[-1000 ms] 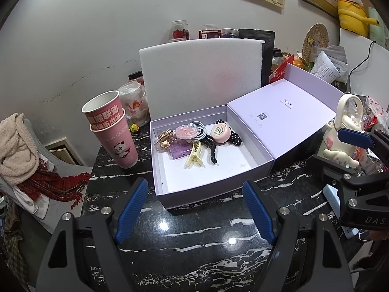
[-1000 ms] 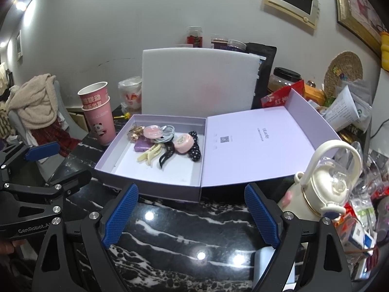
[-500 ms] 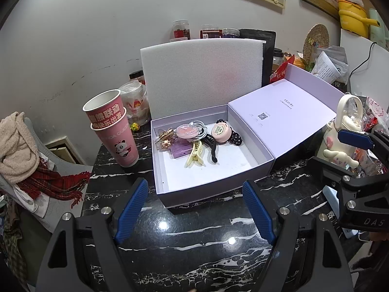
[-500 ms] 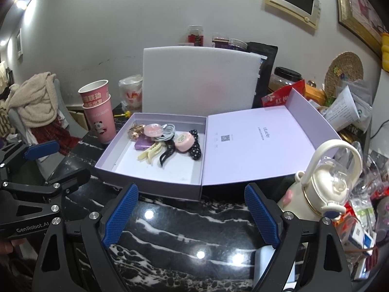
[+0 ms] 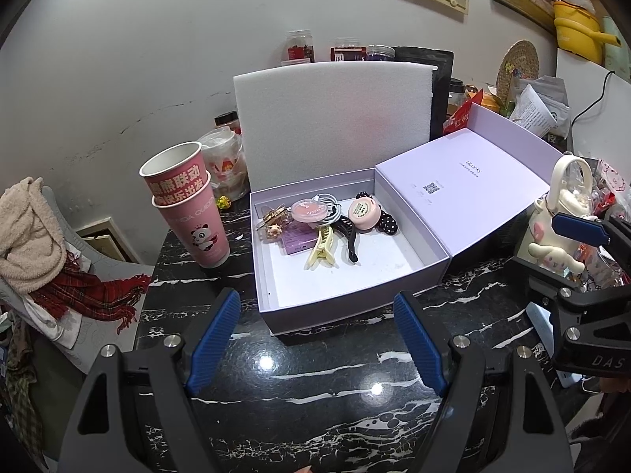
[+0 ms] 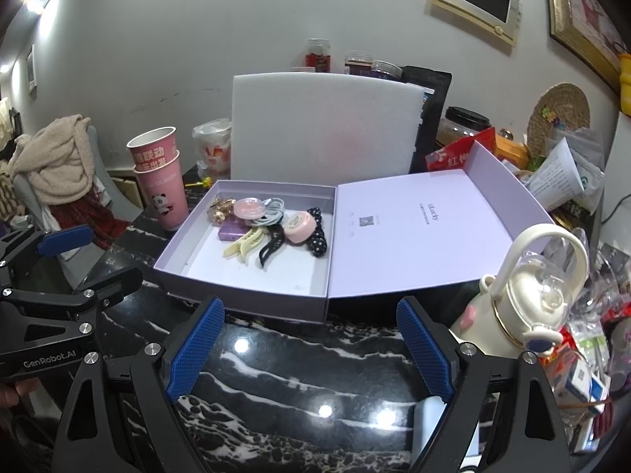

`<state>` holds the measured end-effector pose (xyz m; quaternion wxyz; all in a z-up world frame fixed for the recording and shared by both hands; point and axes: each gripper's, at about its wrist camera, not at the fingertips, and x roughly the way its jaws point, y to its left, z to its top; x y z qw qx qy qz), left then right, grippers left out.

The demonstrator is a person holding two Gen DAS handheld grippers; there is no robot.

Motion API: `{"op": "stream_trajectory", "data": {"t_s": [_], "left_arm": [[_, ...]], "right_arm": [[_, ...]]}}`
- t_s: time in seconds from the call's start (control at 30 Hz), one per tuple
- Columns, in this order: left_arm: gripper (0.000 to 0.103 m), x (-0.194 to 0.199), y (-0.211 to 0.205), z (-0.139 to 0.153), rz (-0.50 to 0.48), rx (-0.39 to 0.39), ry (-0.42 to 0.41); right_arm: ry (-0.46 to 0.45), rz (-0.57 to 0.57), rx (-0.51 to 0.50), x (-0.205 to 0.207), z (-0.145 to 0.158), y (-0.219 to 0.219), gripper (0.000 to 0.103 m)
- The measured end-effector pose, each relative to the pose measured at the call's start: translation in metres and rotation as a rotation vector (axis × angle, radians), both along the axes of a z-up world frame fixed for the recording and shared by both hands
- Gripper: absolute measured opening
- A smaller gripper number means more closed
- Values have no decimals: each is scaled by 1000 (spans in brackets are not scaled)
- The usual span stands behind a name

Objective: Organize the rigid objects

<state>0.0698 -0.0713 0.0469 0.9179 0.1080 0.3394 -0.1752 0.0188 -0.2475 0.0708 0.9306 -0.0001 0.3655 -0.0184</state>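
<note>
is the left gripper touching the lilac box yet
Apart. In the left wrist view the left gripper hangs open with bare black marble table between its blue fingertips and the near wall of the lilac box.

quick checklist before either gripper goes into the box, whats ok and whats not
1. Left gripper open and empty: ok.
2. Right gripper open and empty: ok.
3. Box open, lid folded flat to its right: ok.
4. Items reachable: cream clip and black clip lie on top near the middle: ok. Purple case sits under other items: not ok.
5. Free floor in the box's near half: ok.
6. Clear sides: cups close on the left, bottle close on the right: not ok.
</note>
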Motion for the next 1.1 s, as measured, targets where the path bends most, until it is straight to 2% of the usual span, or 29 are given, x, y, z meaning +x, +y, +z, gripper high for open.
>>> {"op": "stream_trajectory", "data": {"t_s": [1.1], "left_arm": [[80, -1, -1, -1, -8, 13, 11]], "right_arm": [[7, -5, -15, -3, -2, -2, 90]]}}
